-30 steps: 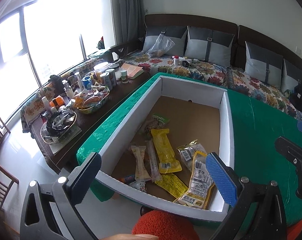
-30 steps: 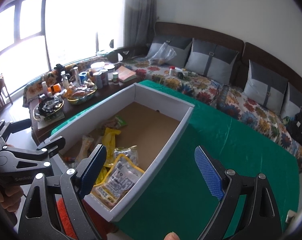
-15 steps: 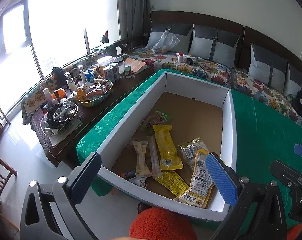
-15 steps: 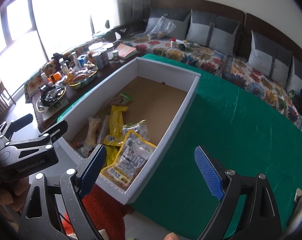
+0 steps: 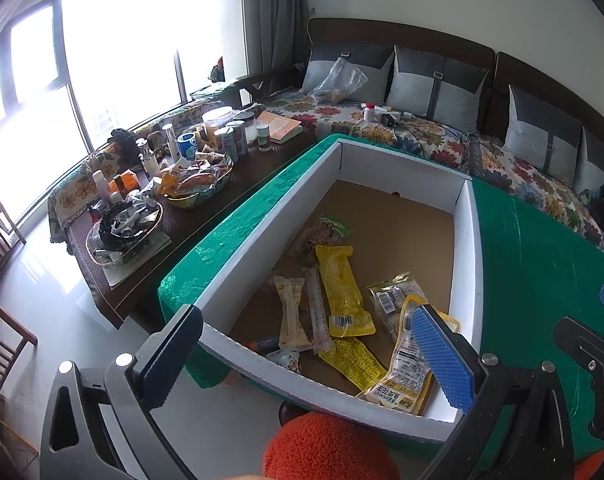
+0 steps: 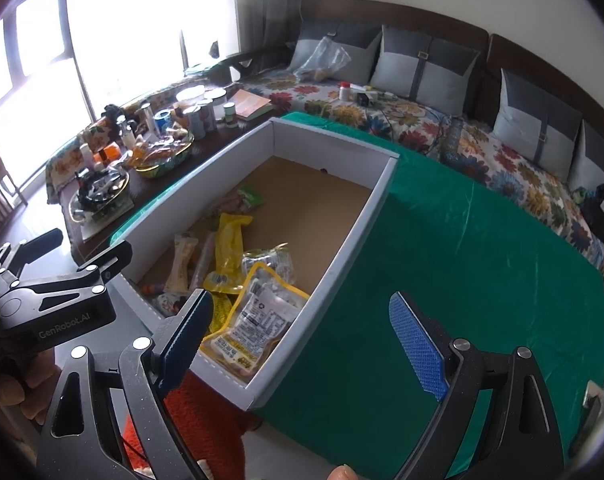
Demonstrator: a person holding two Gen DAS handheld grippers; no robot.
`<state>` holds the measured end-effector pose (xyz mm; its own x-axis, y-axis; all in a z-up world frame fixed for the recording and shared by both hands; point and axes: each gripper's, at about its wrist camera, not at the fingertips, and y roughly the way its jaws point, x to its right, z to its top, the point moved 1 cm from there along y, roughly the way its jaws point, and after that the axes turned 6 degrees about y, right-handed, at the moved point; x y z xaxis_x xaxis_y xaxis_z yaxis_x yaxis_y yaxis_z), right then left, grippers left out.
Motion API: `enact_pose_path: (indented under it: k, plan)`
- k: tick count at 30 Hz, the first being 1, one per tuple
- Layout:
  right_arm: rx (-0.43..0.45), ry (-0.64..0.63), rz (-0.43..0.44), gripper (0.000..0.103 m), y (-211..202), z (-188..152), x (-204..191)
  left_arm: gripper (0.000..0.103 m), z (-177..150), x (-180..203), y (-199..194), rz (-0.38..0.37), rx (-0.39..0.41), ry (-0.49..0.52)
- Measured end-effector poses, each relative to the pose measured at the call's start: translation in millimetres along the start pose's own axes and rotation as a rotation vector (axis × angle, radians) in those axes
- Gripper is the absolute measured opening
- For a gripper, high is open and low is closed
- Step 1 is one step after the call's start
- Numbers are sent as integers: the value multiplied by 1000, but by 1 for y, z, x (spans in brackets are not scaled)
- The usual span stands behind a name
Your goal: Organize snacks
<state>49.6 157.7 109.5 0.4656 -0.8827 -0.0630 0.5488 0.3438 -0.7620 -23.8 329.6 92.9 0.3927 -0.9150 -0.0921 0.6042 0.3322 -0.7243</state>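
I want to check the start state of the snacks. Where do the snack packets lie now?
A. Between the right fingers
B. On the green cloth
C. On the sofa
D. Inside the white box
D: the snack packets lie on the brown floor inside the white box.

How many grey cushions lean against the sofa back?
4: one at the left end, one beside it, one further right, one partly cut off at the far right.

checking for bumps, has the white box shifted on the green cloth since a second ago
No. The white box sits the same against the green cloth's left edge; only the camera view tilted slightly.
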Motion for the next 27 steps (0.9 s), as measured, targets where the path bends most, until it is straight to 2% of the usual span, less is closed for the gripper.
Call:
enact_pose_path:
  k: [27]
  plan:
    - [-25, -47, -23, 92, 11, -5, -15, 103, -5, -8, 3, -1, 4, -1]
